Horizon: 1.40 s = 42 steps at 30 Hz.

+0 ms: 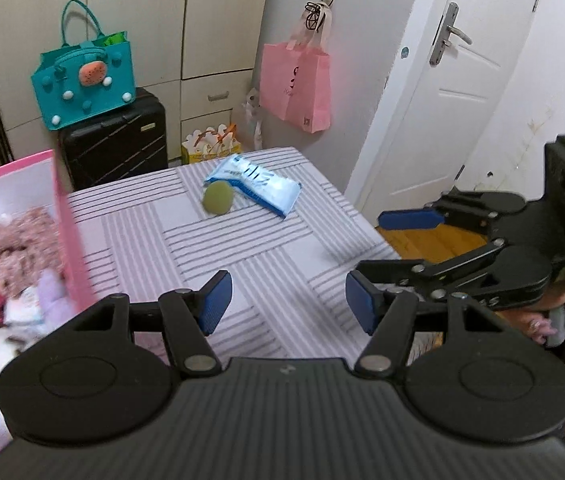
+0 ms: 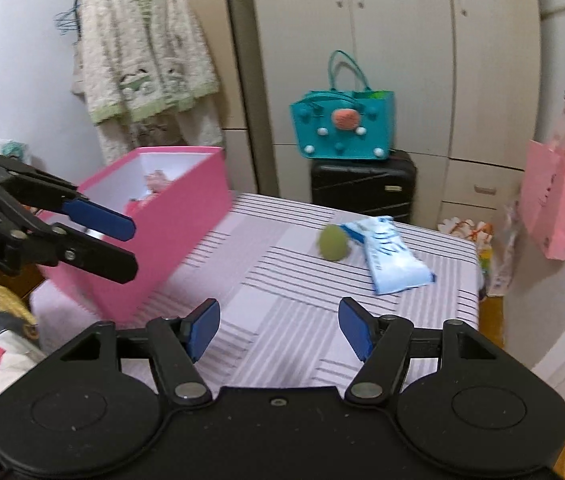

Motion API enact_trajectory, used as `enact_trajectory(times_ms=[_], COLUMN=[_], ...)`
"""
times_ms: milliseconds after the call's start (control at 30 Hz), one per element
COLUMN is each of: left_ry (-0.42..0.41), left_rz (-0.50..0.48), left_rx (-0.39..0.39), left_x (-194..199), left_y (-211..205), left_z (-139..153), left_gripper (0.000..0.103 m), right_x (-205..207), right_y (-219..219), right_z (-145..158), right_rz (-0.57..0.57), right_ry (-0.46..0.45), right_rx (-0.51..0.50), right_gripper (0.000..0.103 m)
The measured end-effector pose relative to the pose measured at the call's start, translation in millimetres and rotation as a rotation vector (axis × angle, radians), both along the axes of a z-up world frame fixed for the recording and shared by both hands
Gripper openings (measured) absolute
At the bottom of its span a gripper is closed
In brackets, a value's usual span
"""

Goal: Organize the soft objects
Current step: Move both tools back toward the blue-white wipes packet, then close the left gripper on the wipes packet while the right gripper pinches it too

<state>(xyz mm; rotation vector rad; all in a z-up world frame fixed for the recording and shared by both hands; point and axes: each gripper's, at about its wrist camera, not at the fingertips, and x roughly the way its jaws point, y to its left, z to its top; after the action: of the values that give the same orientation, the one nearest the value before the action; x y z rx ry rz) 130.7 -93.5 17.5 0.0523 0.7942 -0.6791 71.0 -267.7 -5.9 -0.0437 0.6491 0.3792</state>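
Your left gripper (image 1: pixel 288 304) and right gripper (image 2: pixel 278 328) gape empty; green ball (image 2: pixel 333 243) touches tissue pack (image 2: pixel 392 258) near table's (image 2: pixel 282 280) far edge, awaiting pink box (image 2: pixel 170 216).

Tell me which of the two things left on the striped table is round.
The green puff. It is a small round disc, while the tissue pack touching it is a long blue-and-white packet.

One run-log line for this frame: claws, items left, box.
left claw open, empty | right claw open, empty | green ball touching blue-white pack on striped table | pink box holds soft items
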Motion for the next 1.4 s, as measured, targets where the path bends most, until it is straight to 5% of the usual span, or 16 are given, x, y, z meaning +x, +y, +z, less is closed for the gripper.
enact_trajectory(times_ms=[300, 500, 1033, 1400], left_ry=[-0.044, 0.009, 0.019, 0.04], left_rz=[0.097, 0.147, 0.299, 0.356], left_rx=[-0.059, -0.088, -0.005, 0.018], left_x=[49.9, 92.0, 170.7, 219.7], left_y=[-40.2, -61.3, -98.0, -106.2], left_z=[-36.1, -55.3, -85.8, -94.9], left_gripper=[0.062, 0.062, 0.062, 0.057], right_x=[49.4, 90.5, 132.5, 144.3], right_y=[-19.1, -24.4, -51.5, -68.8], right_z=[-41.1, -66.2, -89.6, -89.1], right_rz=[-0.091, -0.131, -0.167, -0.062], right_ry=[-0.068, -0.035, -0.036, 0.083], right_rx=[-0.076, -0.112, -0.256, 0.018], right_gripper=[0.072, 0.074, 0.075, 0.075])
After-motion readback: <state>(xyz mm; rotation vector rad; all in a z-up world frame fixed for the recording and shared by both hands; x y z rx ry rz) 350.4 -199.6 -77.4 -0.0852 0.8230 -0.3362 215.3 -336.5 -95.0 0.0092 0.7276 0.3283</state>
